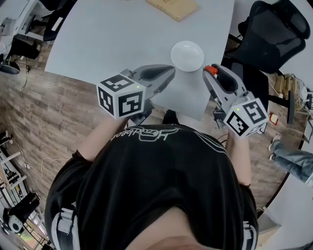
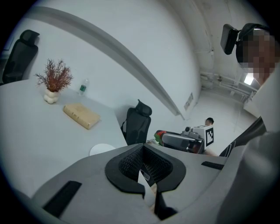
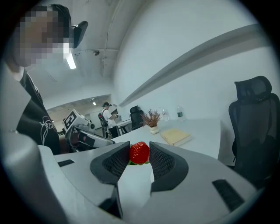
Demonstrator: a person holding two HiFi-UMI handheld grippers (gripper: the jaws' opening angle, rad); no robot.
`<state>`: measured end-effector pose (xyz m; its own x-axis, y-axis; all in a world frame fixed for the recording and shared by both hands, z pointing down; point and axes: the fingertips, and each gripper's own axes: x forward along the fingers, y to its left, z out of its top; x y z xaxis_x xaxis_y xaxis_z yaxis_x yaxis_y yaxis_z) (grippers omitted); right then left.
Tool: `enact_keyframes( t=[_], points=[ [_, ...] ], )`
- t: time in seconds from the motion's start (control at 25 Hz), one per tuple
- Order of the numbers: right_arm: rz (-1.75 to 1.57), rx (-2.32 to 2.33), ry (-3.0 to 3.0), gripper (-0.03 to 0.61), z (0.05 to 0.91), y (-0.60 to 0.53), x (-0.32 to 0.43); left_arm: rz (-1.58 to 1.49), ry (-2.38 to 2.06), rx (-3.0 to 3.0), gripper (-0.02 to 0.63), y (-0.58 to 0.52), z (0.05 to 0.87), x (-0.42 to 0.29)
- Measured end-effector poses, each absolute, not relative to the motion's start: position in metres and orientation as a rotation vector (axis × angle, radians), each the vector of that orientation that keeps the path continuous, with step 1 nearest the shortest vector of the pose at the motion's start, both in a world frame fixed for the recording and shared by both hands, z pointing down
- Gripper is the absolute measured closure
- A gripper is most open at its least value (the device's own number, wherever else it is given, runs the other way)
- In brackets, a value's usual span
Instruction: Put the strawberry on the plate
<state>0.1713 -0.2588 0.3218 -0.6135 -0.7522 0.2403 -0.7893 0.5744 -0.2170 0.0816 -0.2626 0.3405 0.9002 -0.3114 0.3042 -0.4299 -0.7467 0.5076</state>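
A red strawberry [image 3: 139,152] sits between the pads of my right gripper [image 3: 139,154], which is shut on it. In the head view the strawberry [image 1: 211,70] shows as a red spot at that gripper's [image 1: 210,71] tip, just right of the white plate [image 1: 187,55] near the table's right edge. My left gripper [image 1: 171,71] hovers over the near table edge, left of and below the plate, with its jaws shut and nothing in them. In the left gripper view its tips [image 2: 142,147] meet, and the plate [image 2: 101,149] lies just beyond them to the left.
A tan book [image 1: 173,7] lies further back on the grey table [image 1: 117,34]. A black office chair [image 1: 271,29] stands right of the table. A small vase of dried twigs [image 2: 54,81] and a bottle [image 2: 82,87] stand at the far end.
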Motion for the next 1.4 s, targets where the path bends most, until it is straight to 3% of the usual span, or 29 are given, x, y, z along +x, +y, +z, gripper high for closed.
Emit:
enact_keyframes(
  t=[0.88, 1.4],
  points=[
    [0.236, 1.221, -2.488, 0.445, 0.387, -0.349, 0.177, 0.282, -0.517, 2.321, 0.607, -0.329, 0.394, 0.099],
    [0.287, 1.118, -2.364, 0.445, 0.463, -0.385, 0.165, 0.33, -0.565, 2.214, 0.607, -0.354, 0.44, 0.074]
  ],
)
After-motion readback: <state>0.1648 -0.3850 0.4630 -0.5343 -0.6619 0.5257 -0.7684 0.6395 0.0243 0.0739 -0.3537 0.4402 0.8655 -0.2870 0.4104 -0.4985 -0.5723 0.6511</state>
